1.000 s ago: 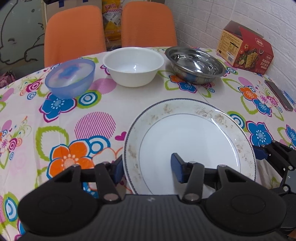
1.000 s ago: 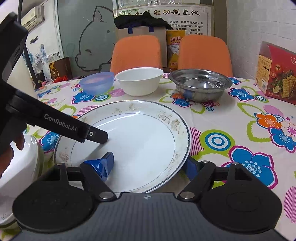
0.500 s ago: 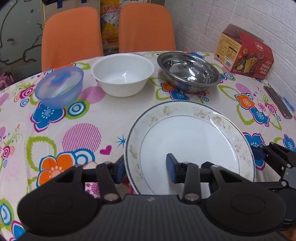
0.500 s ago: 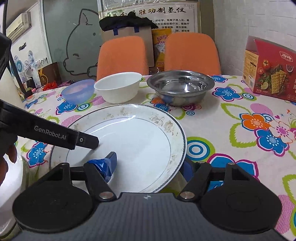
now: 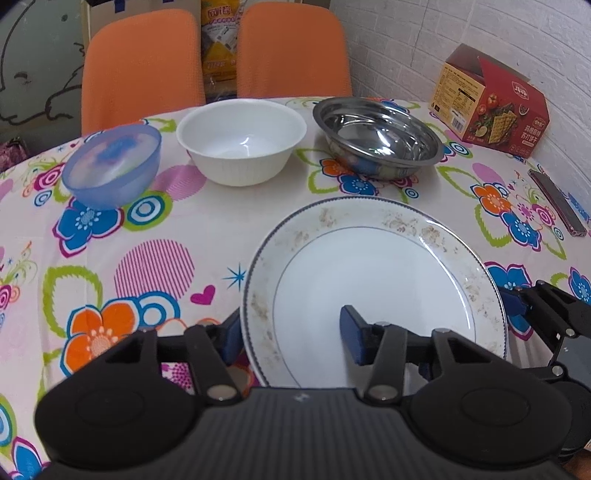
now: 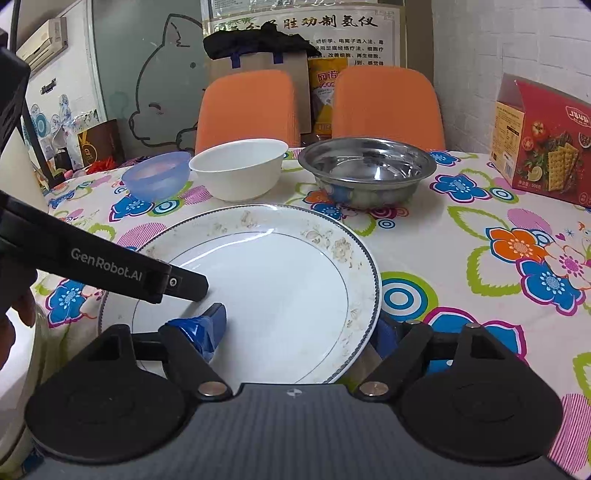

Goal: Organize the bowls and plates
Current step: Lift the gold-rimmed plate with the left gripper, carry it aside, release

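A: Left wrist view gives you something the other lacks: the dark phone [image 5: 557, 202] lying flat near the table's right edge, and your right gripper [image 5: 517, 301] poking in at the plate's far side.

B: And the right wrist view?

A: There you see your left gripper [image 6: 177, 282] reaching in as a black bar marked GenRobot.AI, with your hand [image 6: 14, 317] behind it. It also shows the wall poster [image 6: 301, 31] and cat drawing [image 6: 162, 85].

B: How are the jaws?

A: Your left gripper [image 5: 291, 328] straddles the plate's [image 5: 373, 288] near-left rim, one blue pad outside the edge, the other over the white centre, jaws spread and not pinching. Your right gripper [image 6: 299, 328] does the same on the opposite rim, also agape.

B: The plate [image 6: 266, 288] itself?

A: Large, white, blue-edged, with faded brownish floral motifs on the rim. It sits on the flowered tablecloth [image 5: 122, 251]; whether it rests flat or is lifted, you cannot tell.

B: Around it?

A: Beyond it, in a row: blue translucent bowl [image 5: 112, 170], white bowl [image 5: 242, 140], steel bowl [image 5: 376, 136]. A red cracker box [image 5: 491, 110] stands at the right, two orange chairs [image 5: 291, 51] behind. Nothing lies between plate and bowls.
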`<state>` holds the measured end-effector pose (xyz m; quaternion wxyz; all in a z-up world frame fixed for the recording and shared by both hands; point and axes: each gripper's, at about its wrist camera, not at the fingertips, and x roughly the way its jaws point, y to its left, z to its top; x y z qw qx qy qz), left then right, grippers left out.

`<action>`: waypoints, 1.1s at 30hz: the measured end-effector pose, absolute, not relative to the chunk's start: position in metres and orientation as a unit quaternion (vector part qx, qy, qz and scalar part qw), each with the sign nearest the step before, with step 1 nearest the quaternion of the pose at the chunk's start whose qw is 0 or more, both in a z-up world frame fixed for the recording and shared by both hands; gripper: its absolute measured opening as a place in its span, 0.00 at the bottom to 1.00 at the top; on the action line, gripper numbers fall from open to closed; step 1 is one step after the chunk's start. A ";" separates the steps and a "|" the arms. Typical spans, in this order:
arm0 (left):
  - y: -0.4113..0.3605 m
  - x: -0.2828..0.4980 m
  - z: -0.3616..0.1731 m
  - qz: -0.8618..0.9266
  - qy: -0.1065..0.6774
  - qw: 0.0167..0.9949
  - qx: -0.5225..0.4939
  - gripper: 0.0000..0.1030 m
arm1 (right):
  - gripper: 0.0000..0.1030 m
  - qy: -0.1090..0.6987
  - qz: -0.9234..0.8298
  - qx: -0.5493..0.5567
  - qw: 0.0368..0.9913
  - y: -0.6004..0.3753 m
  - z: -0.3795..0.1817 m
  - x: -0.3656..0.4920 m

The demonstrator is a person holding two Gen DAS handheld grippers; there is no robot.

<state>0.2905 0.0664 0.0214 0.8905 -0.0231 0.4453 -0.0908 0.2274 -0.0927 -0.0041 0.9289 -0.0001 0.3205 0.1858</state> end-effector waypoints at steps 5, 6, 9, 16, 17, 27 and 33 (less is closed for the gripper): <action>0.064 0.283 0.037 -0.090 0.429 0.899 -0.023 0.44 | 0.65 0.310 0.174 0.028 0.934 -0.098 0.010 0.221; 0.064 0.281 0.041 -0.091 0.424 0.901 -0.021 0.44 | 0.65 0.304 0.171 0.029 0.937 -0.097 0.014 0.218; 0.066 0.274 0.053 -0.089 0.415 0.905 -0.022 0.45 | 0.65 0.293 0.173 0.037 0.940 -0.097 0.027 0.211; 0.105 0.224 0.076 -0.054 0.395 0.917 -0.033 0.45 | 0.65 0.273 0.214 0.033 0.937 -0.067 0.047 0.179; 0.114 0.214 0.079 -0.044 0.394 0.918 -0.035 0.45 | 0.65 0.272 0.225 0.035 0.935 -0.060 0.048 0.172; 0.188 0.112 0.074 0.044 0.390 0.919 -0.046 0.45 | 0.65 0.282 0.307 0.023 0.909 0.009 0.043 0.112; 0.198 0.083 0.054 0.044 0.402 0.913 -0.058 0.45 | 0.65 0.298 0.304 0.011 0.905 0.022 0.031 0.089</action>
